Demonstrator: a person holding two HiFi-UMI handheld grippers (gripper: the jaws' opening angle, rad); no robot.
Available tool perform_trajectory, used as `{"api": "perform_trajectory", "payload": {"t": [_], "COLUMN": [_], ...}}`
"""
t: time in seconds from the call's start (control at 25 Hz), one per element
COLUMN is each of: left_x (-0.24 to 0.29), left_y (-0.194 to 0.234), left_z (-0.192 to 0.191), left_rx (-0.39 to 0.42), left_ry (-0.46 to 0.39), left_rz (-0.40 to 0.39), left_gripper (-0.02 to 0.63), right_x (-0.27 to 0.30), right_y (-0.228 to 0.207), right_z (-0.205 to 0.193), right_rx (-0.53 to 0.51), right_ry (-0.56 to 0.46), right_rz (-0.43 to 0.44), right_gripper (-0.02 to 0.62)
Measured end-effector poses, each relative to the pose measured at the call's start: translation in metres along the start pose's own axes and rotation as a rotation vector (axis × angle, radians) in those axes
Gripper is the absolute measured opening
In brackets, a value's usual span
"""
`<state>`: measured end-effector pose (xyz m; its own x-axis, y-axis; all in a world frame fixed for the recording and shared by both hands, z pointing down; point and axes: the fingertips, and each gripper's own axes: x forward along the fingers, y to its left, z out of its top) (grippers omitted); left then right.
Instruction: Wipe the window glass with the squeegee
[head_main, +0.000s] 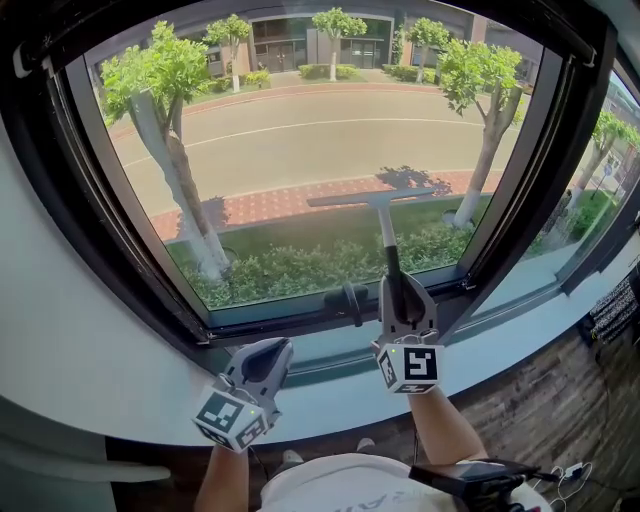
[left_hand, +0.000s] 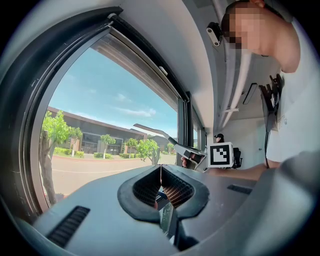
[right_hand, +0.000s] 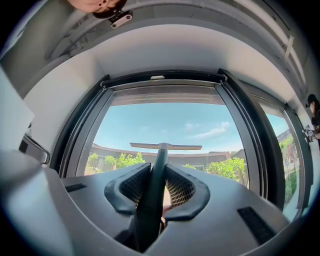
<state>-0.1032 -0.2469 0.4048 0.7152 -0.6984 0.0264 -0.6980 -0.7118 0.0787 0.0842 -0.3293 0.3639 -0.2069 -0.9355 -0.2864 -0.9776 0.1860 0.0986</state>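
Sunlit window glass (head_main: 290, 140) filled the background. Before it, the right claw (right_hand: 159, 186) was closed on the squeegee (head_main: 386, 235) by its dark handle, the blade up at the lower pane. It looked light and stiff, with a soft rubber edge; a low hold on the handle suited it. The left claw (left_hand: 160, 172) hung closed, empty. A window latch (head_main: 352, 300) just beside the right claw could block low strokes.

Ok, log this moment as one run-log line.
right gripper: shut on squeegee handle | blade: level, raised before window glass, contact unclear | left gripper: shut, empty, held lower
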Motion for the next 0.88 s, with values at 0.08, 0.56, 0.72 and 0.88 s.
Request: {"api": "perform_trajectory", "payload": {"t": [0.08,0.56,0.72,0.88], "left_x": [0.000,0.000,-0.001,-0.003], "left_y": [-0.001,-0.006,-0.007,-0.008], "left_z": [-0.001,-0.002,-0.002,-0.003], "left_rx": [0.001,0.005,0.005,0.007], "left_ry": [0.002,0.015,0.016,0.019], "left_rz": [0.000,-0.002,0.000,0.001], "left_gripper": [0.018,0.018,0.018,0.018], "right_x": [-0.003,-0.018,-0.020,-0.022], "right_y": [0.000,0.000,0.000,0.000], "right_z": [-0.006,-0.045,-0.052,-0.055], "right_rx": [0.002,0.002,-0.006,-0.001], "right_ry": [0.012,0.080,0.085,0.089], "right_rz": [0.001,0.012,0.013,0.009], "right_gripper": [0.100,0.100,0.100,0.100]}}
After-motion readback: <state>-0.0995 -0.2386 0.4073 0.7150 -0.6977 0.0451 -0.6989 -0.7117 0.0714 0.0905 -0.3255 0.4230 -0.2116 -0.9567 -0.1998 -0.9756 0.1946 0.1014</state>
